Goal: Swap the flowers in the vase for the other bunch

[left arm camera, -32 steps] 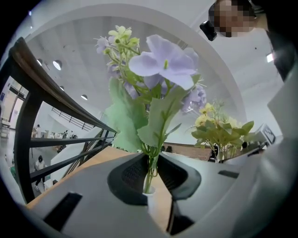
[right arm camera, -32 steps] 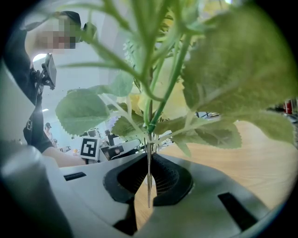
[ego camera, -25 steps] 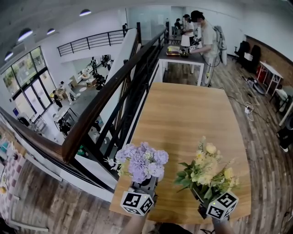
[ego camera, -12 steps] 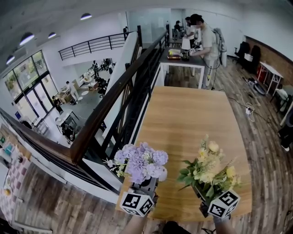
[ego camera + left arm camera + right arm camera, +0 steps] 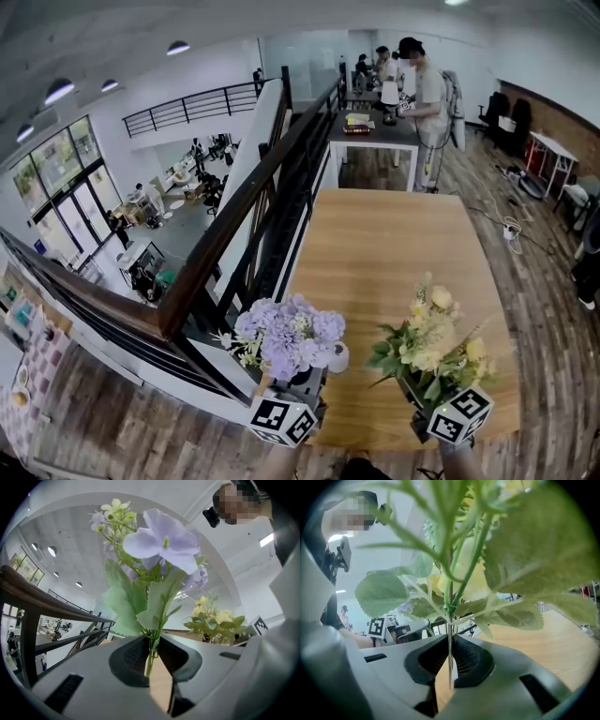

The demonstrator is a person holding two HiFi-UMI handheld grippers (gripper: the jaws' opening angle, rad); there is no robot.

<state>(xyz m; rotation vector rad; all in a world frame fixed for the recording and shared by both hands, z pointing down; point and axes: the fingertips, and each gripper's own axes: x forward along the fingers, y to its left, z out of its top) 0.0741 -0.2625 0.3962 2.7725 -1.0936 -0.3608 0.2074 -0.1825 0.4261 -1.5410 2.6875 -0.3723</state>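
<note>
The left gripper (image 5: 153, 657) pinched the green stems of the purple bunch (image 5: 291, 337) between its jaws. The right gripper (image 5: 450, 663), jaws pressed tight on one thin stem, held the yellow bunch (image 5: 433, 345). Both bunches stood upright, side by side but apart, over the near edge of the wooden worktop (image 5: 394, 253), which ran beside a dark railing (image 5: 239, 211).
</note>
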